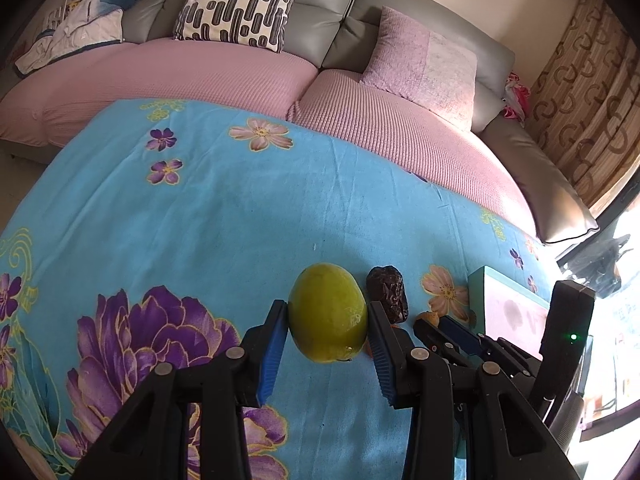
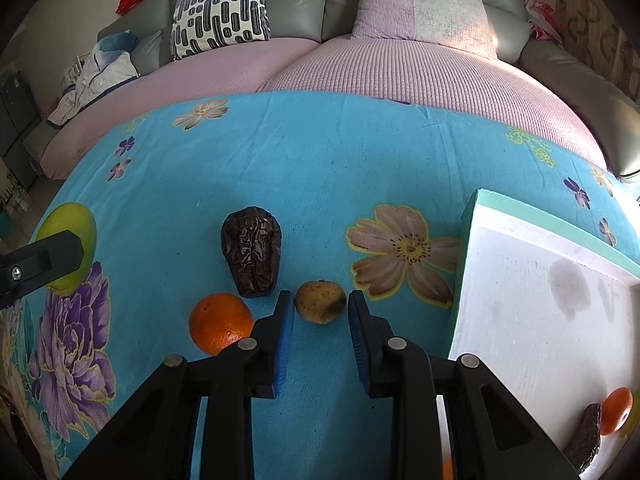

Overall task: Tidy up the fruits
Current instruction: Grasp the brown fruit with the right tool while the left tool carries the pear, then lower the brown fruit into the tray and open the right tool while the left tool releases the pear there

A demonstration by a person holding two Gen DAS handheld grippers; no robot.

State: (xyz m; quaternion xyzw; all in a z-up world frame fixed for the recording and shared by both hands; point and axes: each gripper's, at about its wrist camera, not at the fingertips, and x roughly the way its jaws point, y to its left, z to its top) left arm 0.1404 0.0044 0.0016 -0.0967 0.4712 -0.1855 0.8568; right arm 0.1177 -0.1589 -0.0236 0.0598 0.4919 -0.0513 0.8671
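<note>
A yellow-green fruit rests on the blue flowered cloth, and my left gripper is shut on it, a blue pad against each side. A wrinkled dark date and an orange lie between the two grippers. My right gripper is shut on a small brown-yellow fruit held at its fingertips on the cloth. The same green fruit shows at the left edge of the right wrist view, behind a left finger.
A white box with a teal rim lies to the right; an orange and a date sit in its near corner. Behind the cloth stands a sofa with a pink cover, pillows and clothes.
</note>
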